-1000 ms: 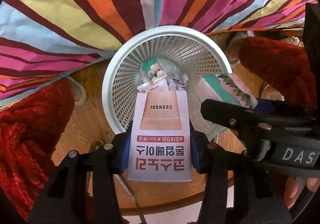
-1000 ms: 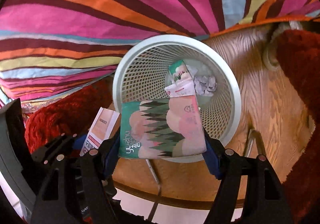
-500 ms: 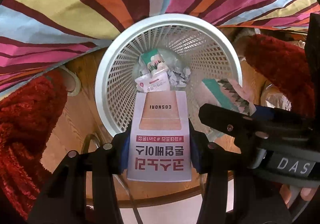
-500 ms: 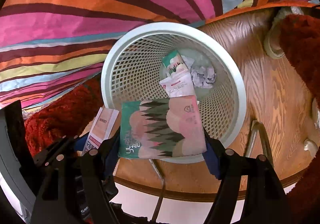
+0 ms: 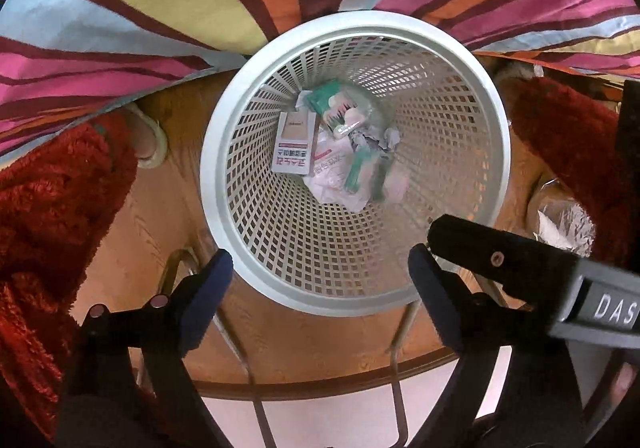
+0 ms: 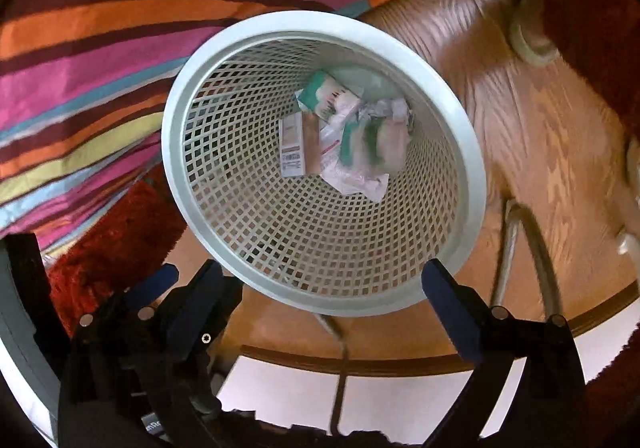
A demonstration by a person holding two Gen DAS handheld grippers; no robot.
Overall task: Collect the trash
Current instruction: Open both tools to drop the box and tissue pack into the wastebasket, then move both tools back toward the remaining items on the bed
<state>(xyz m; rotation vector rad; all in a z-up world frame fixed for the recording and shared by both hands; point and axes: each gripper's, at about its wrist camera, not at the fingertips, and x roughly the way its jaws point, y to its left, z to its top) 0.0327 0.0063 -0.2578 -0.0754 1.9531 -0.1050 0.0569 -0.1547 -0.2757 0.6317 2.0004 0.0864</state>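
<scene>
Both tongs hang over the white mesh wastebasket (image 5: 276, 248), and both are spread wide apart with nothing in them: left tongs (image 5: 320, 288), right tongs (image 6: 328, 288). The trash sits at the bottom of the basket: a white and tan box (image 5: 294, 146) with red print, leaning on the left wall, next to a blurry green and pink packet (image 5: 368, 168) on crumpled wrappers. The basket stands on a wooden tabletop (image 6: 540, 136), beside striped cloth (image 5: 160, 8) and red fuzzy fabric (image 5: 52, 184).

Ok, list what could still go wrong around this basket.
The right gripper crosses close beside the open left gripper above the white basket; pulling back, they could knock together or clip its rim. The basket stands near the table edge, so a nudge might tip it off.
</scene>
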